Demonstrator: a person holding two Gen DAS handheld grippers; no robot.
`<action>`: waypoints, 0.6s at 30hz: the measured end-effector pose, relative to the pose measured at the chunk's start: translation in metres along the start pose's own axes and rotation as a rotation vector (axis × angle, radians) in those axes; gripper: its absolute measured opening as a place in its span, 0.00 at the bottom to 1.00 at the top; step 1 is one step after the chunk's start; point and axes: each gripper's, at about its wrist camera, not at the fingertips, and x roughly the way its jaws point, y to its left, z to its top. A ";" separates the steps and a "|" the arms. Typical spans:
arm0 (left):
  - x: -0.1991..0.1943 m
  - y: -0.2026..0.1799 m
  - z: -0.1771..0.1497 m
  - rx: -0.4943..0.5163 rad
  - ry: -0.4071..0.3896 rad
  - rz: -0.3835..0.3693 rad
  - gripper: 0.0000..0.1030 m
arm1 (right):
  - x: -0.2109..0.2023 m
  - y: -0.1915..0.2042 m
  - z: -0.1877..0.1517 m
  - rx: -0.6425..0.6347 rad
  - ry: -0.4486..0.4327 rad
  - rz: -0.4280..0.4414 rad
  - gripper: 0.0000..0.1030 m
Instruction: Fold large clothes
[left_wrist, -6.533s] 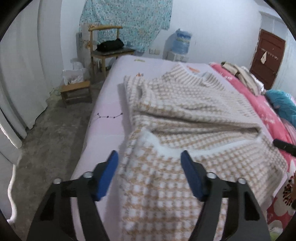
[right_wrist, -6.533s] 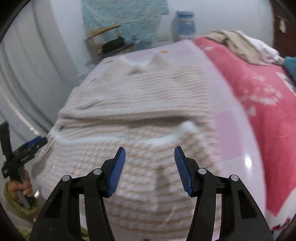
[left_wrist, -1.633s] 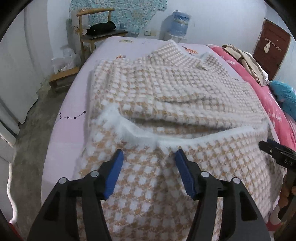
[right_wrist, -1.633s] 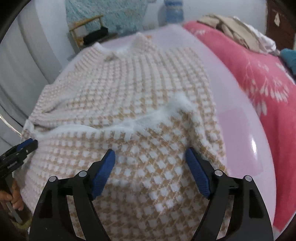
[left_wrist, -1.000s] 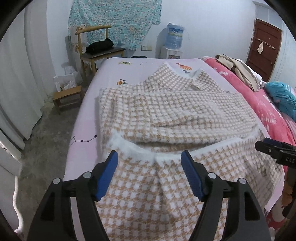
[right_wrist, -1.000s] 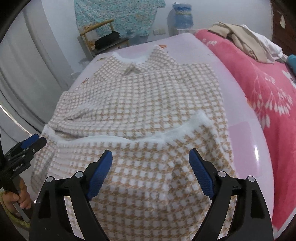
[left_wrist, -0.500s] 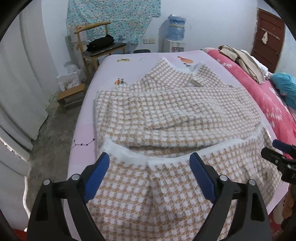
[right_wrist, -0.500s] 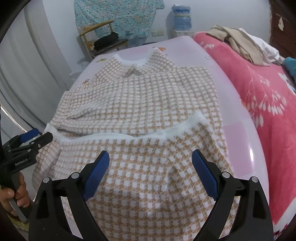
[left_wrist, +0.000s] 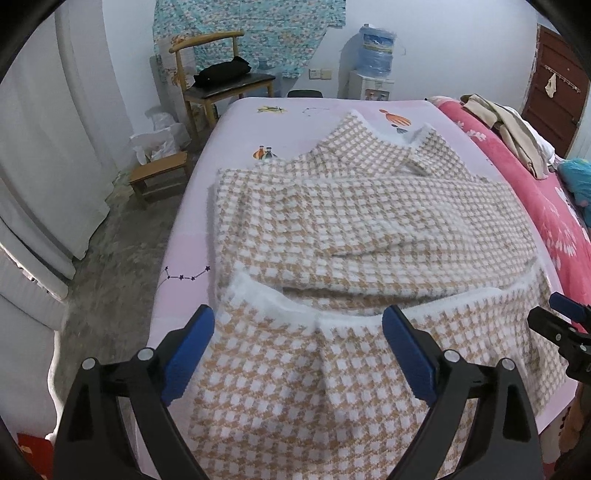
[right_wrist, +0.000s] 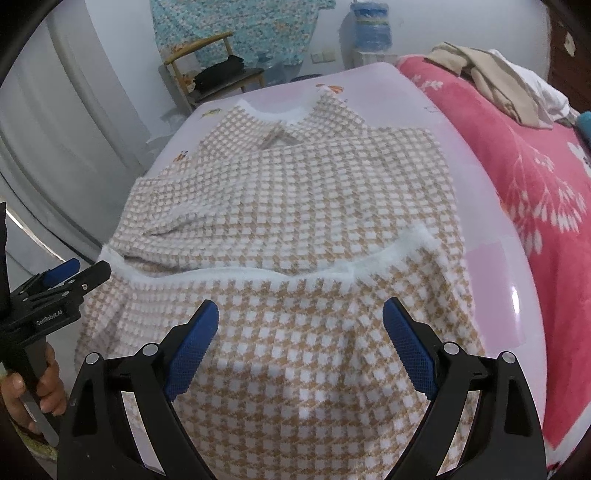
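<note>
Both of your claws hang spread wide and grip nothing; the left gripper (left_wrist: 297, 349) and right gripper (right_wrist: 301, 345) each hover just above the near folded flap of the checked sweater (left_wrist: 369, 229), which lies ahead on the pink sheet (left_wrist: 236, 133). Only your left view shows the wooden stool (left_wrist: 159, 175) off to its left; only your right view shows your hand (right_wrist: 27, 387) on the other handle.

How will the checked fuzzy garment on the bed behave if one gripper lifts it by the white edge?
The checked garment would probably drape and sag, not hold its shape: it already lies in soft folds. Its fuzzy white edge looks thick, so slipping seems unlikely. The folded layers may fall open, as both the left gripper and the right gripper are open.
</note>
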 end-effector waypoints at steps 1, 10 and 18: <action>0.000 0.000 0.001 0.001 -0.001 0.003 0.88 | 0.001 0.000 0.003 -0.006 0.000 -0.001 0.84; 0.009 0.001 0.020 0.022 -0.017 0.047 0.88 | 0.005 -0.001 0.040 -0.041 -0.020 0.021 0.84; 0.025 -0.001 0.060 0.061 -0.054 0.057 0.88 | 0.014 -0.009 0.099 -0.100 -0.034 0.072 0.84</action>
